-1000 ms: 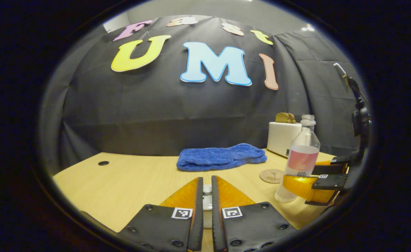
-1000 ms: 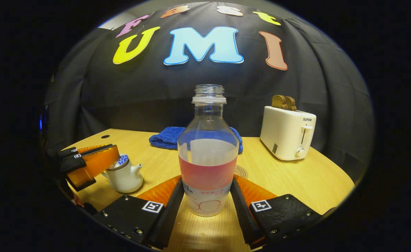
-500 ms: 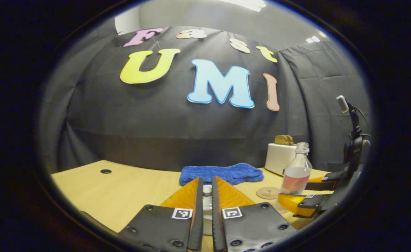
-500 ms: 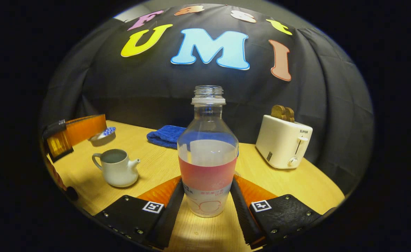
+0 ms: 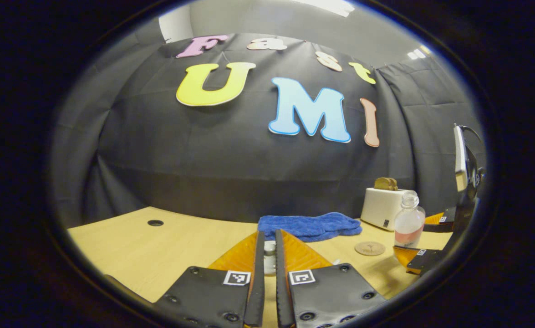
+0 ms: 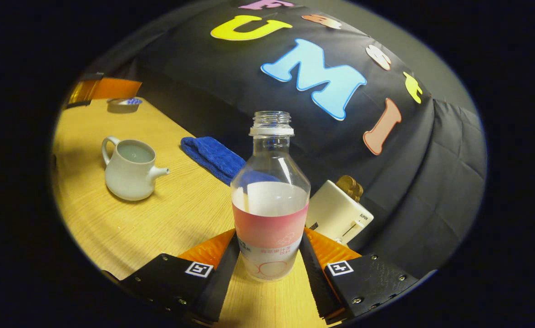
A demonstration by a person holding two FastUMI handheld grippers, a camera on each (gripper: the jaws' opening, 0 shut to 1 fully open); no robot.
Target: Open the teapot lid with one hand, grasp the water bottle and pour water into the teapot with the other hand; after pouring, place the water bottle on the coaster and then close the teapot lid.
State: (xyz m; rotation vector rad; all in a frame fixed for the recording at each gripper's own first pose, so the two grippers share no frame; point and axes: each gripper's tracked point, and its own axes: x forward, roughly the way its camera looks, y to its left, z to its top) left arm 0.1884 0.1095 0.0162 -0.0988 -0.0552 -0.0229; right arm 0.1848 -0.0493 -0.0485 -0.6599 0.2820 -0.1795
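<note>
Left gripper (image 5: 267, 255) is pinching the small knob of the white ceramic teapot lid (image 5: 270, 249) between nearly closed fingers; over the last second it has been carrying the lid up and away, and in the right gripper view the lid (image 6: 122, 104) is hanging well apart from the pot, off toward the far left corner of the pale wooden worktop (image 6: 158, 218). The white ceramic teapot (image 6: 130, 169) is sitting open now, mouth exposed, spout pointing toward the bottle. Right gripper (image 6: 269, 255) is clamping the clear plastic water bottle with the pink label (image 6: 270, 214) on both sides, low on the label; the bottle is uncapped and roughly half full. That view is rolling over compared with half a second ago, so the bottle is being lifted and swung toward the pot. The round cork coaster (image 5: 370, 248) is lying beside the bottle (image 5: 409, 224), in front of the folded blue towel (image 5: 310, 226) and the white toaster (image 5: 383, 207). Judgement: lid step done, pouring coming next; the bottle mouth still needs bringing over the opening.
</note>
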